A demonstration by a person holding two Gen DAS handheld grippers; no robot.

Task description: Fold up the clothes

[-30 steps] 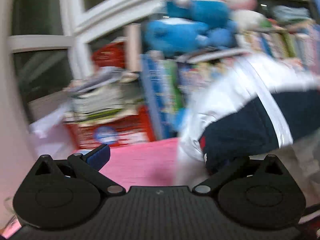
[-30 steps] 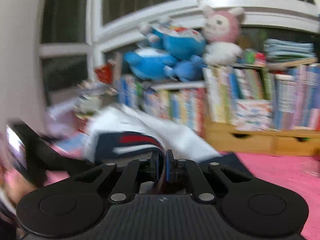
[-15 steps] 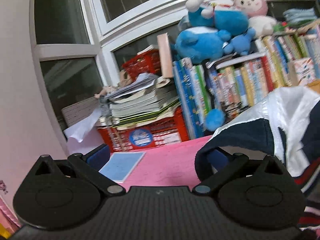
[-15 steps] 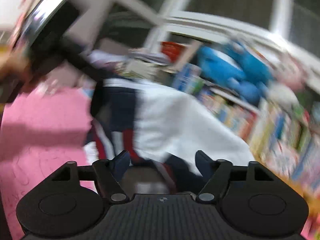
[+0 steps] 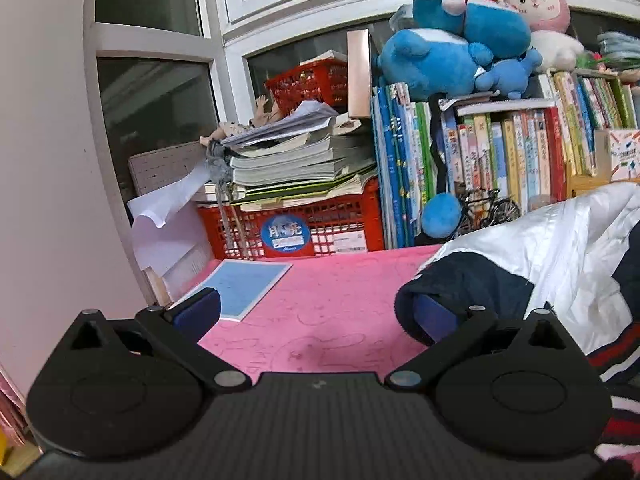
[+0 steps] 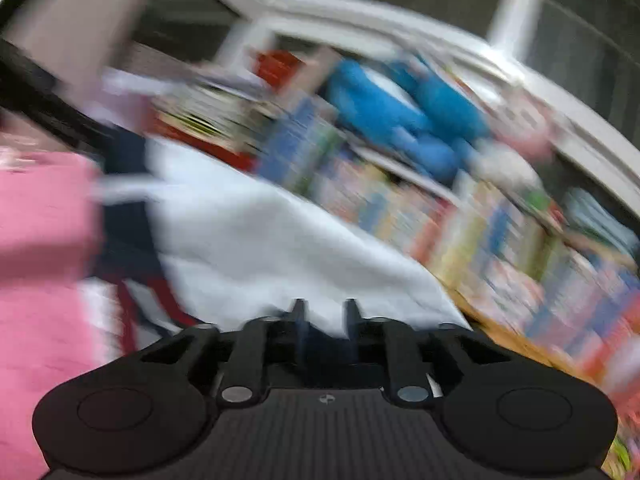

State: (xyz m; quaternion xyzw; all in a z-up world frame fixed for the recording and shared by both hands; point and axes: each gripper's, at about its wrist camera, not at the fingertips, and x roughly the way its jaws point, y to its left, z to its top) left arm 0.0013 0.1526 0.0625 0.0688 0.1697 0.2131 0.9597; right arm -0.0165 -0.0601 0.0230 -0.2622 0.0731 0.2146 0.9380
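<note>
Two hand-held grippers are working a white, navy and red jacket (image 5: 560,248) that is lying heaped on a pink tabletop (image 5: 328,312), in front of shelves of books (image 5: 500,152) topped with blue plush toys (image 5: 452,48). The left gripper (image 5: 316,312) is hovering low over the table with its jaws standing wide and nothing between them; its right-hand finger is sitting against or just under a navy fold at the jacket's near edge, though whether it is touching cannot be told. The right gripper (image 6: 322,316), seen through heavy motion blur, is closing its jaws, which are standing narrow, with the jacket (image 6: 260,248) lying directly ahead of the tips; dark cloth appears to be sitting between them, but the blur is preventing any judgement of whether the pads are already pressing on it. Several risks are arising here. Because the right gripper is closing while the view is smearing, it may be catching only a thin outer layer, or several layers at once, so that the fold would come out skewed. The slippery-looking shell fabric may be sliding out of a shallow pinch. The left finger, if lodged under the navy fold, may be dragging the heap sideways toward the blue booklet (image 5: 244,284) lying near the table's edge.
</note>
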